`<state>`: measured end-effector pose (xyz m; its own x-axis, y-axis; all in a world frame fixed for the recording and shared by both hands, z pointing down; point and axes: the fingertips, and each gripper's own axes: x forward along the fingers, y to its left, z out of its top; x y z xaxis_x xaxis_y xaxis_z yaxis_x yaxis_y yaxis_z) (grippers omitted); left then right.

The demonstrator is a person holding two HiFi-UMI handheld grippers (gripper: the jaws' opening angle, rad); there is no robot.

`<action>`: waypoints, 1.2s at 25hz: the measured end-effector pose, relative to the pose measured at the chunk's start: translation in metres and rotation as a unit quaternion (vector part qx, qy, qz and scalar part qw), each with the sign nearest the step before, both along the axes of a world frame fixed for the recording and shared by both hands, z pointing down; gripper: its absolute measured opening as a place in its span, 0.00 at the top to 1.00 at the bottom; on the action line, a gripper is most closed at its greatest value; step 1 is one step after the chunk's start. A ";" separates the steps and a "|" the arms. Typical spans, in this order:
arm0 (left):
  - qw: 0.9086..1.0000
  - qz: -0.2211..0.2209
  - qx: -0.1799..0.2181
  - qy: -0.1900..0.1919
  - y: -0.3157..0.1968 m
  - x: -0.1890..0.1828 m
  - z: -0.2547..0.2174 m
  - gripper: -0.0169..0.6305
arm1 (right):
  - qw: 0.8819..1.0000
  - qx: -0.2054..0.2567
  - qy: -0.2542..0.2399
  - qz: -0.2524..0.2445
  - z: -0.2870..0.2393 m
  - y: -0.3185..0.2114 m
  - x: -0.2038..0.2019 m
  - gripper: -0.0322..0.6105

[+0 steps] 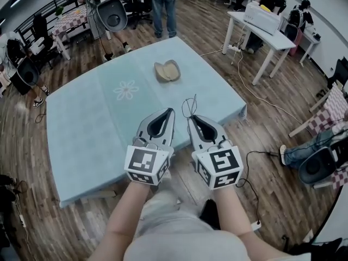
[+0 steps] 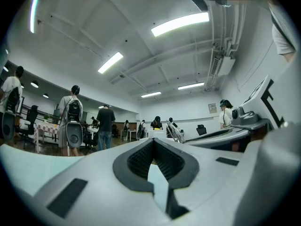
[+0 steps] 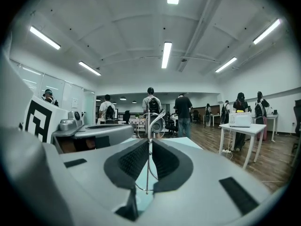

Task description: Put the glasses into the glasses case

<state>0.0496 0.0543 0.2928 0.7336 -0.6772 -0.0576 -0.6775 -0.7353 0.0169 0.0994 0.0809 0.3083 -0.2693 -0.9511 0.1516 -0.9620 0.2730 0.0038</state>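
We hold the glasses (image 1: 188,105) by a thin wire arm, pinched in the closed jaws of the right gripper (image 1: 191,117). The frame pokes out past the tips over the near part of the pale blue table (image 1: 81,129). The left gripper (image 1: 169,113), just beside it, is closed on nothing. The glasses case (image 1: 167,71) lies open, farther out and slightly left of the glasses, well apart, roughly in line with the left gripper's tips.

Two tongs, left tongs (image 1: 171,111) and right tongs (image 1: 191,117), one pair of glasses (image 3: 147,165), one case (image 1: 167,71), one tabletop (image 1: 81,135).
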 end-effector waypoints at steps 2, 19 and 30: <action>1.000 0.000 -0.015 0.001 -0.009 0.001 0.007 0.96 | 1.000 -0.004 -0.007 -0.003 0.001 -0.009 0.001 0.90; 0.999 0.034 -0.024 -0.023 -0.111 0.013 0.027 0.96 | 0.999 -0.035 -0.001 -0.005 0.025 -0.117 0.011 0.90; 0.998 0.030 -0.055 -0.016 -0.200 0.003 0.049 0.96 | 0.996 -0.083 0.022 -0.004 0.042 -0.201 0.009 0.90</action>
